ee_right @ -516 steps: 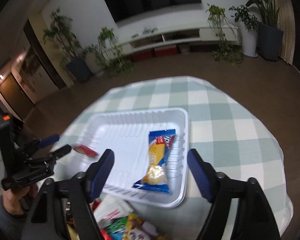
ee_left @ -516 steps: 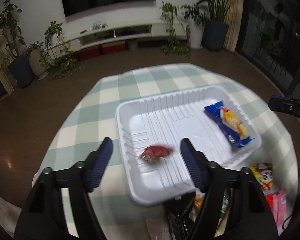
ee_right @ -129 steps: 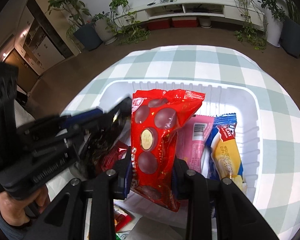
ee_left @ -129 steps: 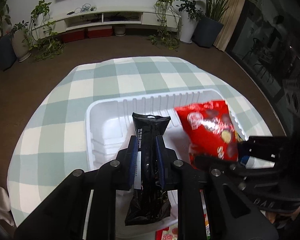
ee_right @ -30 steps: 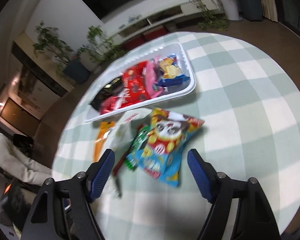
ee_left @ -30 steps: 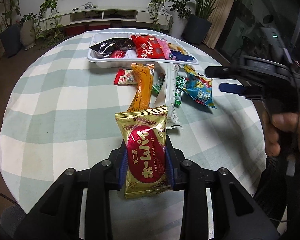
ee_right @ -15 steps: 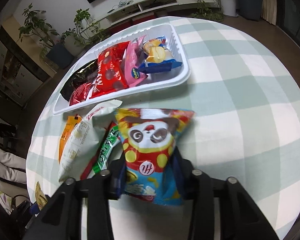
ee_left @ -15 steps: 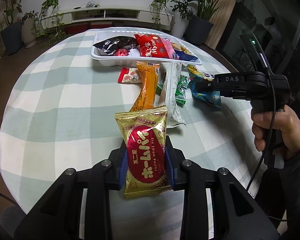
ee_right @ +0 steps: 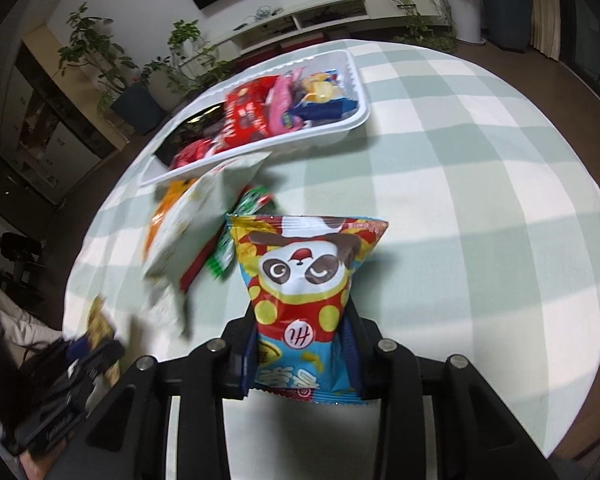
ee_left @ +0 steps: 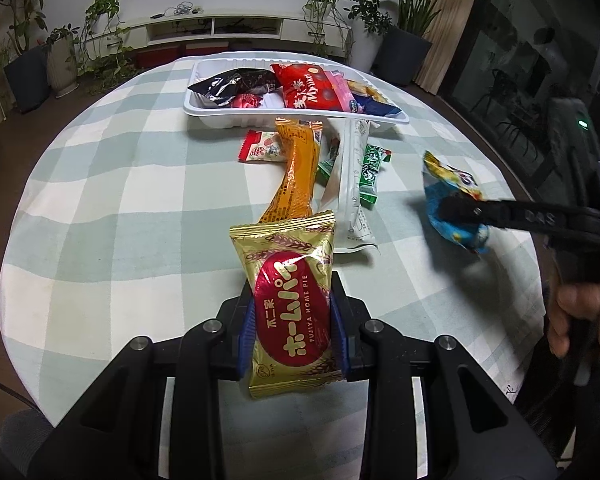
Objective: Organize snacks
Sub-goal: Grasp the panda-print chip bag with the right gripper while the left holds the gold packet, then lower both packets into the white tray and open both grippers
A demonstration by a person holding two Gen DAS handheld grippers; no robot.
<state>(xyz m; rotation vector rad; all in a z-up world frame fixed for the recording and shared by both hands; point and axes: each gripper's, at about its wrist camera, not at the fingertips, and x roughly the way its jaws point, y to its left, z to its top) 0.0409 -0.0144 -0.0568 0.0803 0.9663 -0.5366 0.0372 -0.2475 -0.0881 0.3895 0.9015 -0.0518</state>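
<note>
My left gripper (ee_left: 292,332) is shut on a gold Home Pie packet (ee_left: 290,300) and holds it over the near part of the table. My right gripper (ee_right: 302,350) is shut on a blue panda snack bag (ee_right: 304,288); it also shows at the right of the left wrist view (ee_left: 454,204), lifted off the table. The white tray (ee_left: 204,110) stands at the far side and holds a black packet (ee_left: 232,82), a red Mylikes bag (ee_left: 308,88), a pink packet and a blue-yellow packet (ee_right: 320,100).
Loose snacks lie on the checked tablecloth (ee_left: 120,184) in front of the tray: an orange packet (ee_left: 296,168), a long white packet (ee_left: 352,184), green packets (ee_left: 370,172) and a small red-white packet (ee_left: 260,148). The round table's edge is close on the right.
My right gripper has lifted the panda bag off the table and drawn it back to the right, away from the pile. My left gripper still holds the gold packet in place.
</note>
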